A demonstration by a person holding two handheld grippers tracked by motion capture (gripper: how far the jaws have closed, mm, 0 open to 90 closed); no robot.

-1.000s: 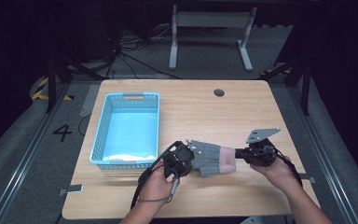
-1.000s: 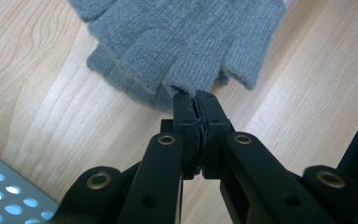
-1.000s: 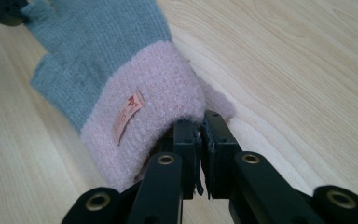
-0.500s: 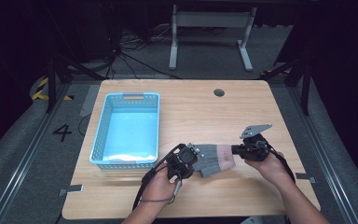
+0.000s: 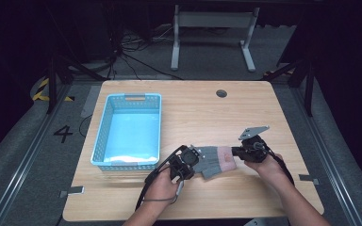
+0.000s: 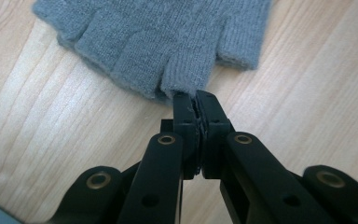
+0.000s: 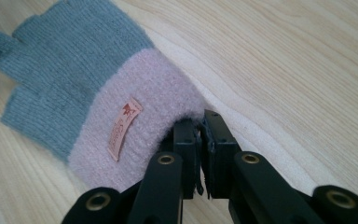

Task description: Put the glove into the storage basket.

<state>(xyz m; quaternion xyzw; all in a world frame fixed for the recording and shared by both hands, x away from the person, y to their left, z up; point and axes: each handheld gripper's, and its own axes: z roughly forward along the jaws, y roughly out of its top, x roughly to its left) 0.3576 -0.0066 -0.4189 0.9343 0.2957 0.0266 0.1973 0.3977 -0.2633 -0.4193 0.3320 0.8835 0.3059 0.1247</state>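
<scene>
Your glove point(image 5: 216, 161) lies stretched lengthwise between both grippers: left gripper point(image 6: 196, 100) pinches a finger stub, right gripper point(image 7: 200, 126) pinches the pink cuff point(image 7: 144, 126).

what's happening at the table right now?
A person holds a grey glove with a pink cuff between two claws, low over the wooden table. The left claw is shut on a finger end of the glove, the right claw on the cuff's edge. A blue basket sits to the left, apart from the glove.
</scene>
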